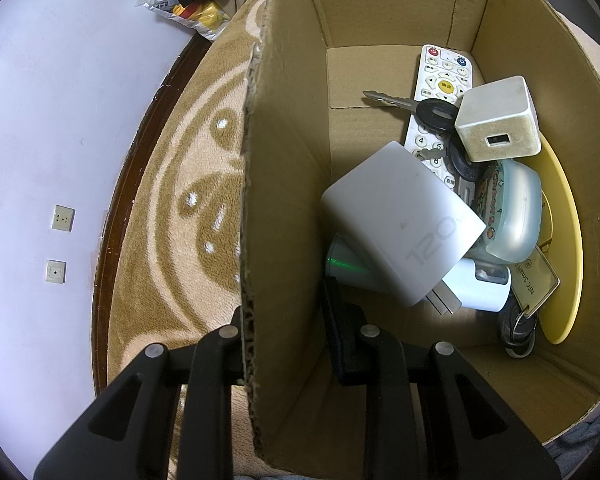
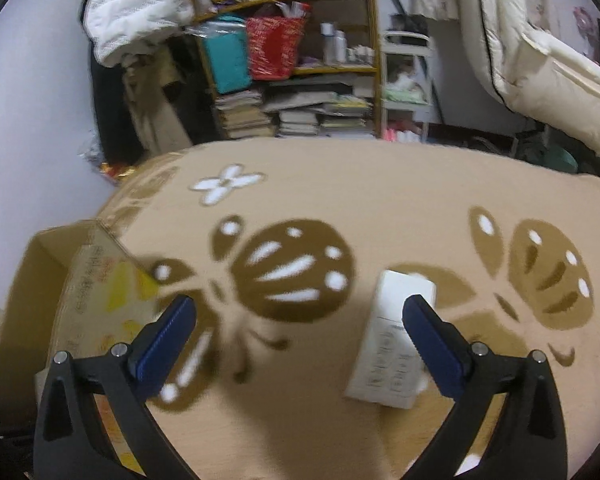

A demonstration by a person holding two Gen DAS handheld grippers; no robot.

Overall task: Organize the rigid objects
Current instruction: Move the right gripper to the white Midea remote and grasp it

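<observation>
In the left wrist view my left gripper (image 1: 286, 320) is shut on the left wall of a cardboard box (image 1: 284, 168), one finger outside and one inside. The box holds a grey 120W charger (image 1: 400, 224), a white remote (image 1: 436, 96), keys (image 1: 412, 105), a cream cube charger (image 1: 498, 120), a pale blue case (image 1: 508, 216), a yellow plate (image 1: 564, 248) and an NFC tag (image 1: 534, 284). In the right wrist view my right gripper (image 2: 300, 312) is open and empty above the blanket. A white remote-like box (image 2: 392, 340) lies by its right finger (image 2: 428, 336).
A tan blanket with brown butterfly patterns (image 2: 340, 208) covers the surface. The cardboard box (image 2: 52, 280) shows at the left of the right wrist view. A cluttered bookshelf (image 2: 292, 64) and hanging bedding (image 2: 540, 60) stand behind. Wall sockets (image 1: 62, 218) show at the left.
</observation>
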